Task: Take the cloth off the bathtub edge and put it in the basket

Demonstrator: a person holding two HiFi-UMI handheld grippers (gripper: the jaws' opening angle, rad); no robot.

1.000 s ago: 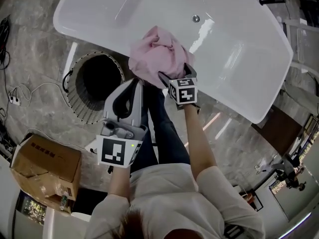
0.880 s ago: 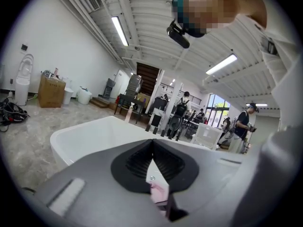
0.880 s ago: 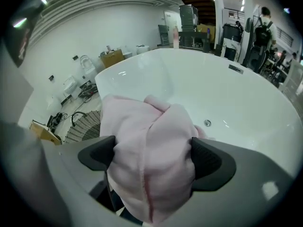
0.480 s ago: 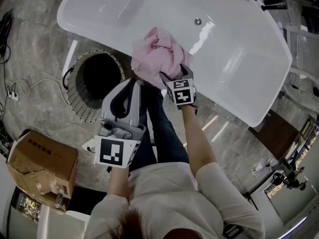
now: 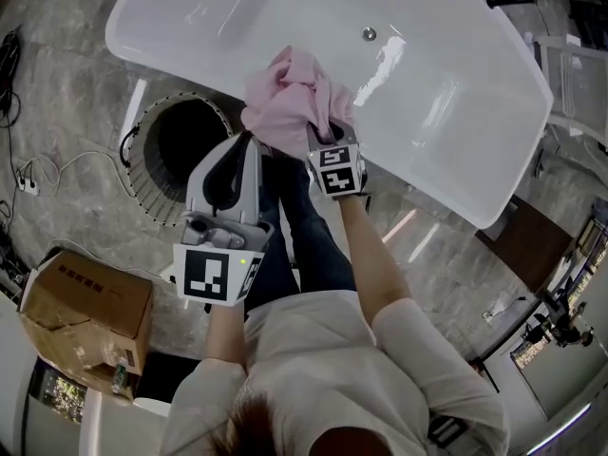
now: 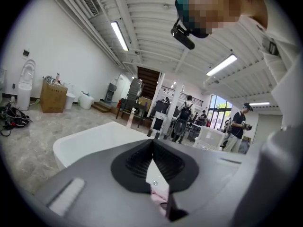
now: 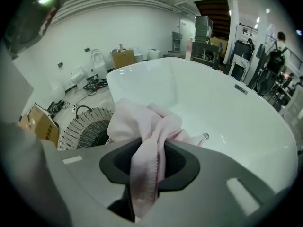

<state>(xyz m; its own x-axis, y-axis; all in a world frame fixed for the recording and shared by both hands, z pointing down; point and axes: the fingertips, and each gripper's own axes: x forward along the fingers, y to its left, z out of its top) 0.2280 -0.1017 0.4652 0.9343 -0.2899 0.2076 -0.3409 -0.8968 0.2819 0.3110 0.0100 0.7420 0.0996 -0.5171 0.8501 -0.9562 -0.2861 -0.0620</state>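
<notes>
Grips the pink cloth [image 5: 290,103] in the right gripper [image 5: 323,141]. Has just closed in from wide and now pinches a thick fold between the pads. Points steeply down at the near rim of the bathtub [image 5: 446,112], likely because the cloth sits bunched there and is easiest taken from above. Catches one fold only, so will probably trail most of the fabric below once lifted. Cannot tell from overhead whether the bunch rests on the rim or has just cleared it.

Holds the left gripper [image 5: 242,150] closed and empty, roughly level, nearer than the cloth and to its left. Probably parked there out of the way, not needed for a one-handed pick.

Has the basket [image 5: 142,174] on the floor just left of the cloth, hard against the tub's near side, mouth up. Makes for a short swing to the left and a drop.

As for cloth against claw: clamped between the right pads, with a strip running back through the jaws and the main bunch spilling out beyond the tips, far and left, over the rim. From the right gripper view, lies between the basket on the left and the drain [image 5: 369,33] on the right. Shows only a sliver of pink past the closed left jaws, with nothing of it between them.
</notes>
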